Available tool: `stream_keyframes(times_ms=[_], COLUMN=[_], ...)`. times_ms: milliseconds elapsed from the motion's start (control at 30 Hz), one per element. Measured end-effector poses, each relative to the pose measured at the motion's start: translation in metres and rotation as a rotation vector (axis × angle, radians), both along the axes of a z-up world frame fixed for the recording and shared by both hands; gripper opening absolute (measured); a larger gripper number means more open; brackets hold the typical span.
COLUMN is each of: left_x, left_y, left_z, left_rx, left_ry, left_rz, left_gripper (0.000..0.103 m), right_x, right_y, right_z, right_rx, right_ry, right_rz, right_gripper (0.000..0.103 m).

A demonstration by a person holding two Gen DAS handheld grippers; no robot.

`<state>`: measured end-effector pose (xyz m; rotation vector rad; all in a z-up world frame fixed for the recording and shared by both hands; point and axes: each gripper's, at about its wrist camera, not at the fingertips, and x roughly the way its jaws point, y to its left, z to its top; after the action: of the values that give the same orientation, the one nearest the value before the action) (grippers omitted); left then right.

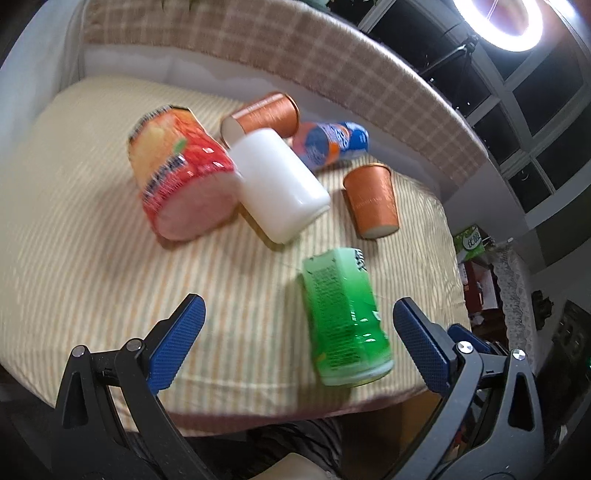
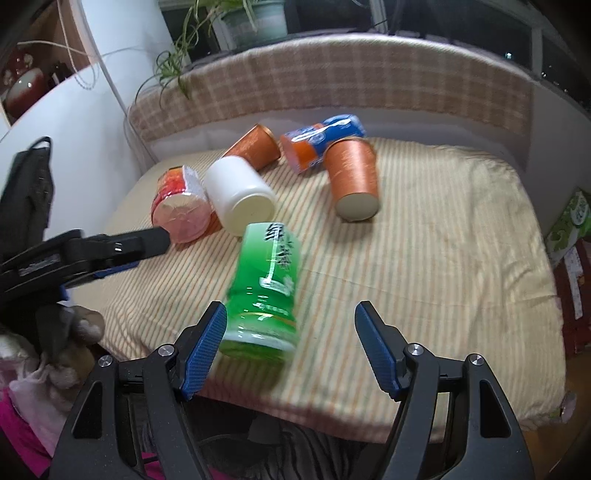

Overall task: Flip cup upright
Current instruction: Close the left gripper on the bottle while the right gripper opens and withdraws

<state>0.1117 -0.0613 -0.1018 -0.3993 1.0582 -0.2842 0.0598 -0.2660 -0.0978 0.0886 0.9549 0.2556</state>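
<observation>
Several cups lie tipped on a striped cushion (image 1: 74, 258). A green cup (image 1: 345, 317) lies on its side nearest me, also in the right wrist view (image 2: 264, 291). A white cup (image 1: 279, 184), a red-orange cup (image 1: 181, 173), two orange paper cups (image 1: 371, 201) (image 1: 264, 114) and a blue-orange cup (image 1: 330, 142) lie behind it. My left gripper (image 1: 299, 343) is open, the green cup between its fingers' line, apart from them. My right gripper (image 2: 290, 345) is open, its left pad (image 2: 205, 350) close beside the green cup's base.
A checked fabric backrest (image 2: 332, 77) rises behind the cushion. A potted plant (image 2: 236, 22) stands behind it. A ring light (image 1: 498, 22) shines at the upper right. The cushion's front edge (image 2: 332, 417) drops off just before my grippers. The left gripper's arm (image 2: 92, 251) shows at the left.
</observation>
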Motion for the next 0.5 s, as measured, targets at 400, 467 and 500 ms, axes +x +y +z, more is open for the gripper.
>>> stream_keyframes(times_ms=[400,467,500], left_x=[0.027,0.03,0.031], left_y=[-0.037,-0.043,-0.045], left_z=[-0.038,-0.044,-0.047], left_rx=[-0.026,-0.004,0.002], left_ry=[0.173,0.185,0.192], left_rz=[-0.021,-0.028,-0.032], left_gripper=[0.103,0.103,0.103], right_x=[-0.025,-0.027,-0.027], right_y=[-0.047,-0.053,-0.055], right_z=[0.019,0.018,0.017], right_rx=[0.016,0.026,0.03], right_ry=[-0.064,-0.065,-0.064], right_rz=[-0.107,-0.121,-0.124], right_gripper=[0.072,0.072,0.072])
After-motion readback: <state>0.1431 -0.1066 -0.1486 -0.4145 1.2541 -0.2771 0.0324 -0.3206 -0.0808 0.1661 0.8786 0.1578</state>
